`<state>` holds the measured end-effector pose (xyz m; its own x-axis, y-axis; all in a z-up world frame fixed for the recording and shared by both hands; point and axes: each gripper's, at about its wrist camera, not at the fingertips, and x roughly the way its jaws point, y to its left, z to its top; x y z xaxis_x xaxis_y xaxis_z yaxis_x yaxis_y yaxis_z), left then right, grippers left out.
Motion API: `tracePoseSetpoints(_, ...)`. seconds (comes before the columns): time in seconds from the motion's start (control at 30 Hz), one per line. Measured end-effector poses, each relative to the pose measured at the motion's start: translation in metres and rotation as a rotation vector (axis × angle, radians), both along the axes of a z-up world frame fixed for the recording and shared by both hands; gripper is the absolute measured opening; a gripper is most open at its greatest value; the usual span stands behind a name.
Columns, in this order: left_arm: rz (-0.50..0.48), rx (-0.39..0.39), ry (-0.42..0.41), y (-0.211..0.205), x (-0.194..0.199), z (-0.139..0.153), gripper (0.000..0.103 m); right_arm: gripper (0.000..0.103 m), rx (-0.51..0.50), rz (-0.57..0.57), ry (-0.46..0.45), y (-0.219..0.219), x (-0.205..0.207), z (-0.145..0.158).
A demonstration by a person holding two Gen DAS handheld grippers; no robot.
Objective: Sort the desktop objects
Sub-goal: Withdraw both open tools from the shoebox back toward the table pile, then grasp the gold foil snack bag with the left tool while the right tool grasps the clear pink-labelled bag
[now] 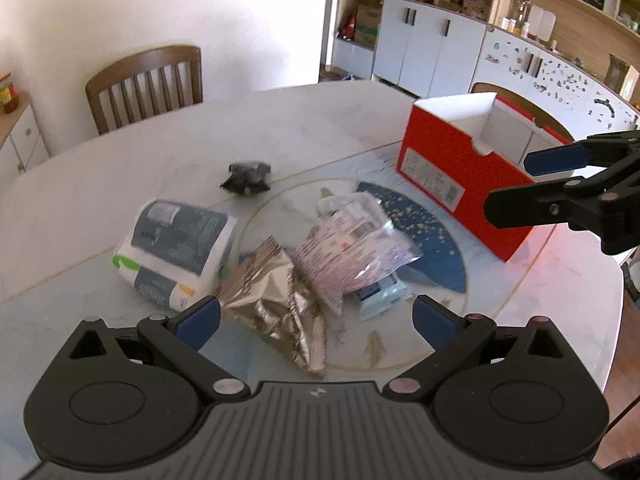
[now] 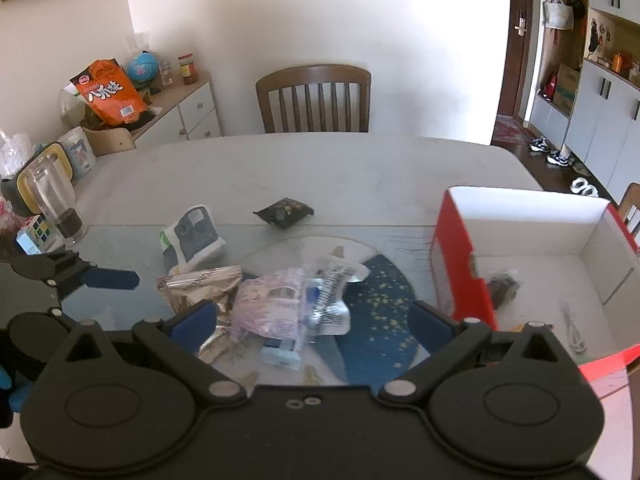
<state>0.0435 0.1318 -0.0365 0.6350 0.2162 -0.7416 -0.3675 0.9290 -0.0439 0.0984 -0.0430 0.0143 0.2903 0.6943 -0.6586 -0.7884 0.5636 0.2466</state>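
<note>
A heap of packets lies mid-table: a crumpled gold foil packet (image 1: 276, 300) (image 2: 200, 288), a pink printed packet (image 1: 352, 248) (image 2: 272, 308), and a blue-white packet (image 1: 380, 294) (image 2: 280, 354) under it. A grey-and-white pack (image 1: 176, 248) (image 2: 196, 240) lies to the left, a small dark packet (image 1: 246, 176) (image 2: 285, 210) farther back. The red box (image 1: 460, 168) (image 2: 460, 272) stands at the right, with a dark item (image 2: 504, 284) inside. My left gripper (image 1: 316, 320) hangs open over the gold packet. My right gripper (image 2: 314, 324) (image 1: 516, 184) is open above the heap, beside the box, holding nothing.
A wooden chair (image 2: 314, 98) stands at the table's far side. A clear glass bottle (image 2: 56, 204) and a puzzle cube (image 2: 34, 238) sit at the table's left edge. A sideboard with an orange bag (image 2: 110, 94) is behind them. White cabinets (image 1: 432, 48) line the right wall.
</note>
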Motion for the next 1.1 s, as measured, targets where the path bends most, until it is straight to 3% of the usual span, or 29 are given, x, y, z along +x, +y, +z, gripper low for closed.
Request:
tracePoseSetpoints(0.4,0.042,-0.044,0.027,0.031,-0.004,-0.036,0.102,0.102,-0.039,0.004,0.018,0.042,-0.004,-0.023)
tracePoseSetpoints(0.87,0.014,-0.089,-0.007,0.046,0.0,-0.055,0.101,0.102,-0.108,-0.013,0.001,0.087,-0.006,-0.054)
tracePoseSetpoints(1.1,0.018,-0.124,-0.012,0.05,0.003,-0.062,0.095,0.1,-0.146,-0.017,-0.008,0.102,-0.004,-0.066)
